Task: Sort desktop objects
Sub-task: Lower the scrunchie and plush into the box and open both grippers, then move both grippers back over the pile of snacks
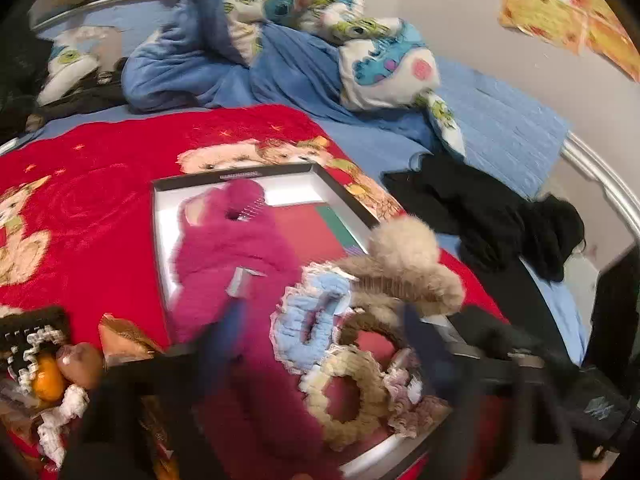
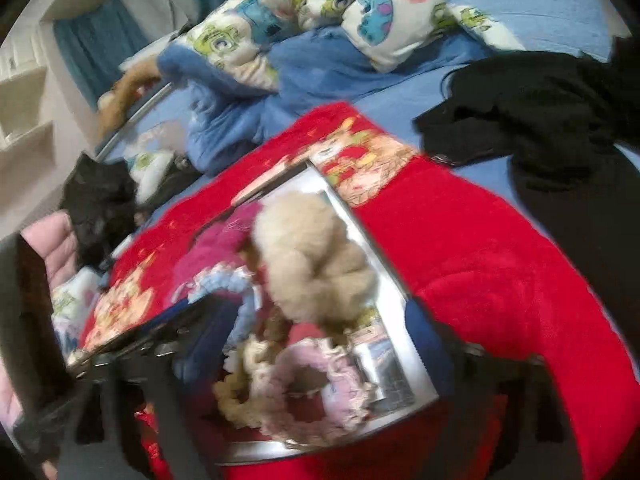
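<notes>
A shallow box lid (image 1: 320, 180) lies on a red blanket and holds hair accessories: a magenta fluffy clip (image 1: 232, 248), a beige fluffy clip (image 1: 404, 264), a blue scrunchie (image 1: 312, 320), a cream scrunchie (image 1: 352, 392) and a pink one (image 2: 316, 392). My left gripper (image 1: 320, 344) hangs over the box with its blue fingers (image 1: 224, 332) spread wide and nothing between them. My right gripper (image 2: 312, 336) is open over the box (image 2: 416, 368), its fingers either side of the beige clip (image 2: 316, 256) and scrunchies. Both views are blurred.
A pile at the left holds a black-and-white knit item (image 1: 32, 332), an orange object (image 1: 48, 376) and a brown one (image 1: 80, 364). Black clothes (image 1: 500, 216) lie at the right. Blue bedding and patterned pillows (image 1: 300, 12) lie behind.
</notes>
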The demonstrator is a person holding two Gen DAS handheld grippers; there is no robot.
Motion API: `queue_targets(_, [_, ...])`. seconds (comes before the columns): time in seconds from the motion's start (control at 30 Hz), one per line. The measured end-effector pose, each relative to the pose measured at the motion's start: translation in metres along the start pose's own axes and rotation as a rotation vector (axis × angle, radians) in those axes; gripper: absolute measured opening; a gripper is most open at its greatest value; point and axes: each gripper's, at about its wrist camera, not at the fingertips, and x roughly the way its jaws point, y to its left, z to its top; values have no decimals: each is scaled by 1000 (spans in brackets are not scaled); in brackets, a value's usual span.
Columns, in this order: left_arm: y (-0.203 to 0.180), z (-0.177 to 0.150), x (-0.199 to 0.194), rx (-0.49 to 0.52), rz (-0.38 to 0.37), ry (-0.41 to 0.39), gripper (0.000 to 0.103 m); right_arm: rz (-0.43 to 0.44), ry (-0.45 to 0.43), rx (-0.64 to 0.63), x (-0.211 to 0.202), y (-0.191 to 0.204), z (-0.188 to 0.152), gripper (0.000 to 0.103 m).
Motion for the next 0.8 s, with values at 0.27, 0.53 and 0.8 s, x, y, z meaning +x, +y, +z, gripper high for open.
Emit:
queue_targets(0.27, [-2,3,-10,39,47,-28,103,1,-35,42,-17,-5,2,103])
queue_targets(0.53, [-3,0,-15,69,72,-49,103,-6,-35,-45,-20,10,-1,103])
queue_targets(0.8, [3,1,-25,64,105,-52,103,-19,-37,-64,-25,15,-7,103])
